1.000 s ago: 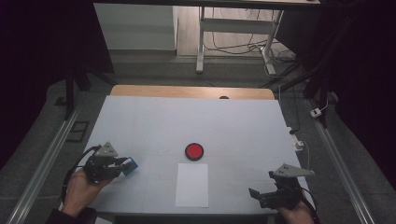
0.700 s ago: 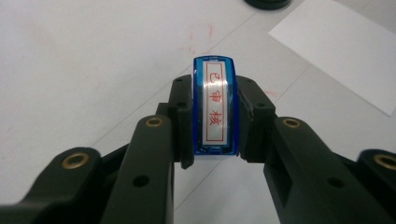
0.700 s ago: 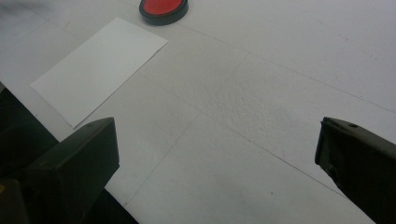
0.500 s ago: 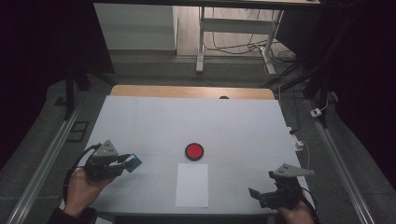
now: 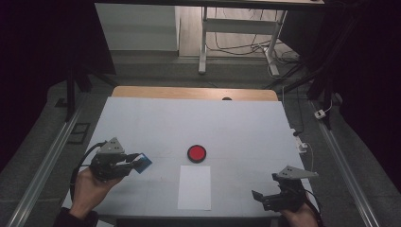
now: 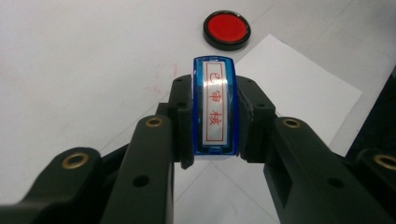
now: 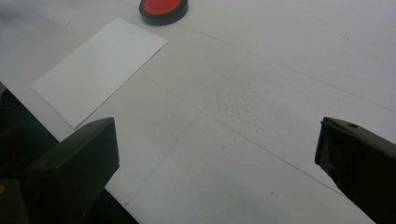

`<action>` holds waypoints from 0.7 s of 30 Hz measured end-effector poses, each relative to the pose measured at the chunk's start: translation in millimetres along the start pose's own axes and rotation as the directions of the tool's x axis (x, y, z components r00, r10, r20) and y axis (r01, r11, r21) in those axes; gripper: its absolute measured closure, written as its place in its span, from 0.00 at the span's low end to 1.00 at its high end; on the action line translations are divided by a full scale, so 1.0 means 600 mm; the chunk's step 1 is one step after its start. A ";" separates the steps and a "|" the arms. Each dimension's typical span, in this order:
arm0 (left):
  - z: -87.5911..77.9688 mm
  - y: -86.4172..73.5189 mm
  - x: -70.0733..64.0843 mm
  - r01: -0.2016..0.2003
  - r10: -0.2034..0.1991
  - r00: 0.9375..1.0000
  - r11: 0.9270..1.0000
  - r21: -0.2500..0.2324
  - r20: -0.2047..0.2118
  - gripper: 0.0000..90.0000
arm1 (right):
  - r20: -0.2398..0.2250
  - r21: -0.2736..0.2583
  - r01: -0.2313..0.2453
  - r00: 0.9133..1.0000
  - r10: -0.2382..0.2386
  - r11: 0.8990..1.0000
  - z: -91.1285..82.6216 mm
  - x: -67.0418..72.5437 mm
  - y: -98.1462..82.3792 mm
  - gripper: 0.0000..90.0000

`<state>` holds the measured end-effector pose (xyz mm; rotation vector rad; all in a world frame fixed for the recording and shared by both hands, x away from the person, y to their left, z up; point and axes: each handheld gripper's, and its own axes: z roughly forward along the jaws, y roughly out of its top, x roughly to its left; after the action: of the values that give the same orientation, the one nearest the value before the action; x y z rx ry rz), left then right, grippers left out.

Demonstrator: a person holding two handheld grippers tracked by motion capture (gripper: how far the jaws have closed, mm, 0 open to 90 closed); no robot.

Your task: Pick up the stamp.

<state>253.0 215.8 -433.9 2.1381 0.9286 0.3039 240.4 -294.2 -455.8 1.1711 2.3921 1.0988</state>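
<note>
Blue translucent plastic stamp (image 6: 215,108), oblong with a silver label bearing red characters, is pinched upright between the jaws of the left gripper (image 5: 124,163), which press on its two long sides. Compared with the frame one second earlier, the left gripper has shifted slightly toward the table's middle, carrying the stamp with it; the right gripper (image 5: 279,195) and all objects on the table keep their places. In the high view the stamp shows as a small blue block at the tip of the left gripper, above the white tabletop (image 5: 142,123) at its near left, well apart from the other items. The right gripper sits at the near right edge with its jaws spread wide and nothing between them. A round red ink pad in a black rim (image 5: 196,153) lies near the table's centre. A white rectangular sheet of paper (image 5: 195,187) lies flat just on the near side of the pad, apart from it. In the left gripper view, pad and sheet lie beyond the stamp, with bare tabletop between. A strip of wooden tabletop (image 5: 194,92) borders the far edge.
</note>
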 end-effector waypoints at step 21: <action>0.026 0.076 -0.032 -0.092 0.093 0.993 0.995 -0.026 0.069 0.78 | -0.007 -0.003 0.002 1.000 -0.002 1.000 0.000 -0.001 0.000 0.00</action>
<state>270.6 173.5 -409.4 2.1601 0.7839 0.2821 240.7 -294.8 -455.8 1.1657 2.3956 1.1067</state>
